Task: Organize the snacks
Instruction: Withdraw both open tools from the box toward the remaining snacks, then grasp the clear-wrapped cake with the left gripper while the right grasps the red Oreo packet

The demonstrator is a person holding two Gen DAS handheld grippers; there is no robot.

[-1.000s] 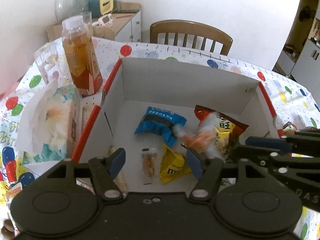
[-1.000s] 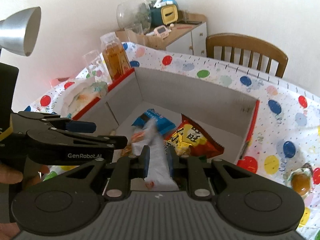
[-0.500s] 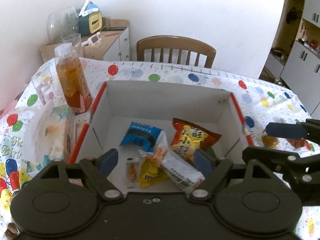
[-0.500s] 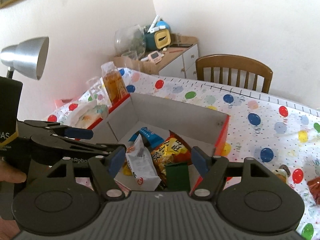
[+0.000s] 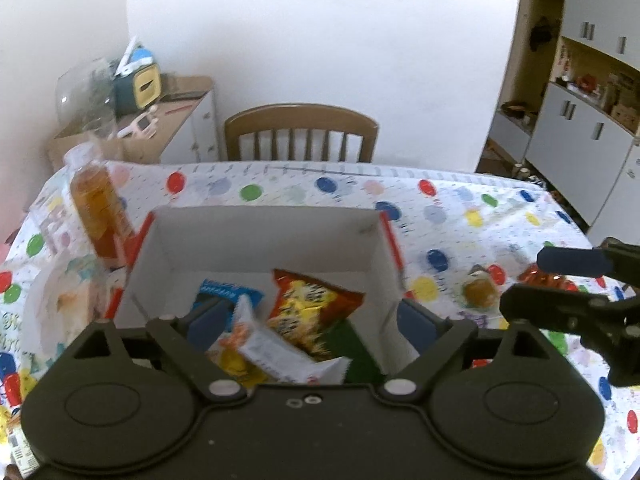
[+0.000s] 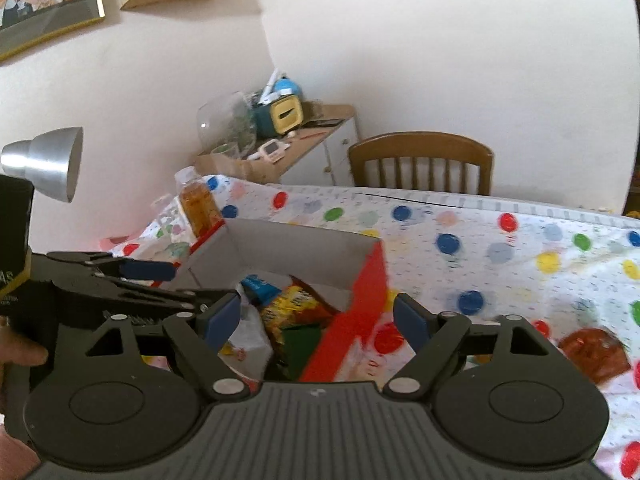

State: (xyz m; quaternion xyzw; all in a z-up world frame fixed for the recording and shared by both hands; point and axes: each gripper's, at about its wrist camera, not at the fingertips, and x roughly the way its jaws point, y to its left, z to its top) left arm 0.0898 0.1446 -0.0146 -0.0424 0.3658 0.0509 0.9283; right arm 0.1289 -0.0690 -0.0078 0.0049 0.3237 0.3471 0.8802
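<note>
A white cardboard box (image 5: 264, 240) with red outer sides (image 6: 360, 292) holds several snack packs: a blue pack (image 5: 228, 292), a red-and-yellow chip bag (image 5: 308, 308), a white wrapper (image 5: 276, 352) and a green pack (image 5: 352, 348). My left gripper (image 5: 308, 320) hangs above the box's near edge, its jaws opening with nothing pressed between them. My right gripper (image 6: 316, 320) hovers over the box's right wall, jaws opening too and holding nothing. Loose snacks lie on the cloth to the right: an amber jelly cup (image 5: 478, 290) and a red-orange wrapped snack (image 6: 592, 350).
A tea bottle (image 5: 100, 208) and a tissue pack (image 5: 68, 304) stand left of the box on the balloon-print tablecloth (image 6: 500, 248). A wooden chair (image 5: 300, 132) is behind the table, a cabinet with clutter (image 5: 160, 116) at back left, a lamp (image 6: 44, 160) at left.
The right gripper let go of the white wrapper, which now lies in the box. Both grippers opened wide and pulled back and up from the box, the right one drifting rightwards.
</note>
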